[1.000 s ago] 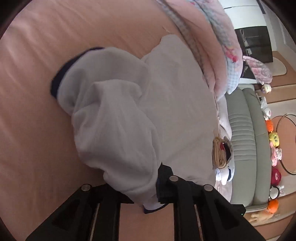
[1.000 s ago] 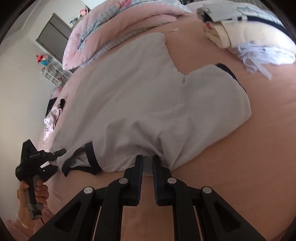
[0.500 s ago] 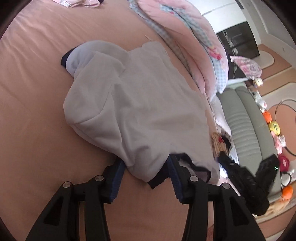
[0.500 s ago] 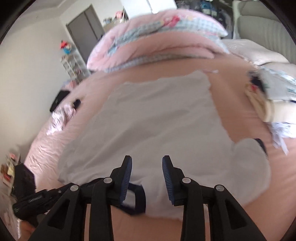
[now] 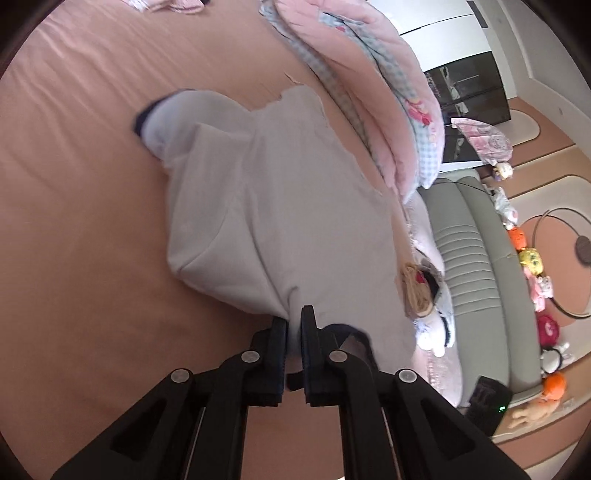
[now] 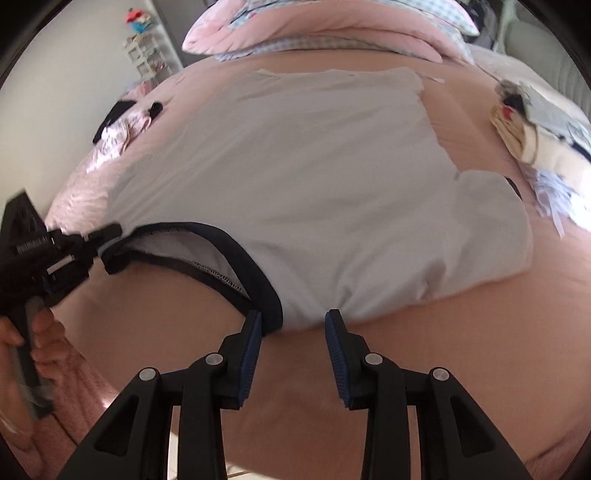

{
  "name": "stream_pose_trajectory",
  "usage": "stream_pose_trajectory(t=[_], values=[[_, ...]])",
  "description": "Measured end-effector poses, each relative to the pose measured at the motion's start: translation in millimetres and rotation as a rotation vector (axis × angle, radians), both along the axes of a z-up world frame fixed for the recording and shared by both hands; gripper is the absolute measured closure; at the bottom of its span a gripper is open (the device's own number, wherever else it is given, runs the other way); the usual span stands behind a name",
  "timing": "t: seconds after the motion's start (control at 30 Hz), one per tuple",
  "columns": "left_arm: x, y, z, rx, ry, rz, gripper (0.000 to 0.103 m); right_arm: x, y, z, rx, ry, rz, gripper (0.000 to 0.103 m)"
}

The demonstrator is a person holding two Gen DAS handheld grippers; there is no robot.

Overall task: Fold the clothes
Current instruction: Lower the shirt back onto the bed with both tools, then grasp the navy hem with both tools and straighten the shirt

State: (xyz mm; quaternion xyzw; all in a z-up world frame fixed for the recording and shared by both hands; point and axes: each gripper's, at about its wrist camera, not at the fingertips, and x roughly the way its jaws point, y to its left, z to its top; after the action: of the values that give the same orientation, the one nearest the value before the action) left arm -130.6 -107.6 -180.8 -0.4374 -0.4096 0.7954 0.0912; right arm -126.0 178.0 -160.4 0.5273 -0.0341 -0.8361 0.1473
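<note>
A white T-shirt with a dark navy collar lies spread on the pink bed sheet. My left gripper is shut on the shirt's shoulder edge beside the collar; it also shows at the left of the right wrist view. The shirt fills the middle of the right wrist view, its collar toward me. My right gripper is open, its jaws around the shirt's near edge just right of the collar. Both sleeves lie folded inward.
A folded pink and checked quilt lies at the head of the bed. A pile of folded clothes sits to the right of the shirt. Crumpled clothing lies at the left. A grey sofa and toys stand beyond the bed.
My left gripper has shut on the shirt edge beside the collar. My right gripper opened half a second ago and now sits low at the shirt's near edge.
</note>
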Motion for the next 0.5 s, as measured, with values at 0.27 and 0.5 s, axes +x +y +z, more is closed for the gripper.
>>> stream_pose_trajectory(t=[0.27, 0.5], values=[[10, 35, 5, -0.196, 0.000, -0.065, 0.046, -3, 7, 2, -0.029, 0.036, -0.136, 0.068], [-4, 23, -14, -0.070, 0.005, 0.033, 0.065, -32, 1, -9, 0.044, 0.060, -0.176, 0.068]])
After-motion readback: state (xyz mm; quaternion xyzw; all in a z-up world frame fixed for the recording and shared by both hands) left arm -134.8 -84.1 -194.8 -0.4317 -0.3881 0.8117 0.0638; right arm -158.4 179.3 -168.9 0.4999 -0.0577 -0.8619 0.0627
